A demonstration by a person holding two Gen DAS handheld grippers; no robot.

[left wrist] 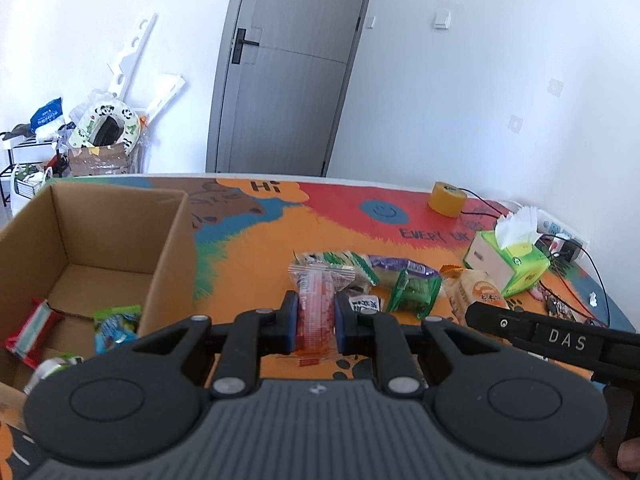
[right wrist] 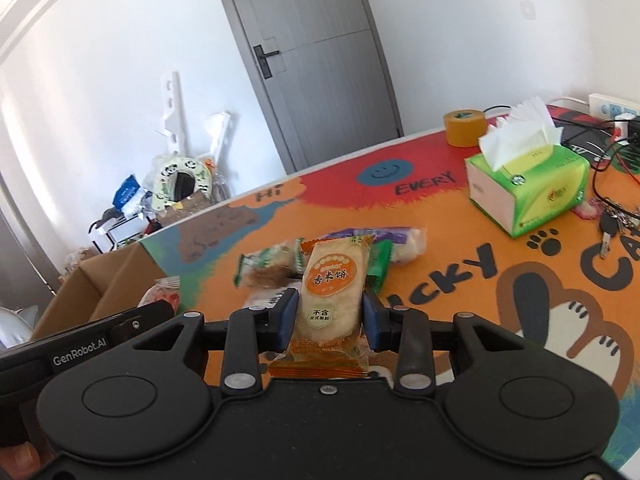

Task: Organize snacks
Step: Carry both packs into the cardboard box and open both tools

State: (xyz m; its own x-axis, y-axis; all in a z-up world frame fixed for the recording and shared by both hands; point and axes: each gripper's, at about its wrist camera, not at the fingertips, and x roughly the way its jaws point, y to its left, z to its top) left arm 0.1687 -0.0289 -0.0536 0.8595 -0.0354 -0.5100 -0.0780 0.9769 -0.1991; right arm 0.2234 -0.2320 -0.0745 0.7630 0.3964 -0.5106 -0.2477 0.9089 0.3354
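The left tongs (left wrist: pixel 316 316) pinch a clear wrapper of red candy (left wrist: pixel 316 304) across its narrow middle, so it hangs lengthwise clear of the colourful printed surface (left wrist: pixel 260 248). The right tongs (right wrist: pixel 330 316) clamp an orange rice-cracker packet (right wrist: pixel 330 300) the same way. Both are presumably bound for the open brown cardboard box (left wrist: pixel 168 248) at the left, already holding snacks; a loose heap of green and purple wrapped snacks (left wrist: pixel 400 280) lies just beyond.

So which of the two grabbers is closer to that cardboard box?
Left. The left gripper, shut on a red snack packet, hangs right beside the cardboard box. The right gripper, holding an orange rice cracker packet, is farther out over the table, beyond the left.
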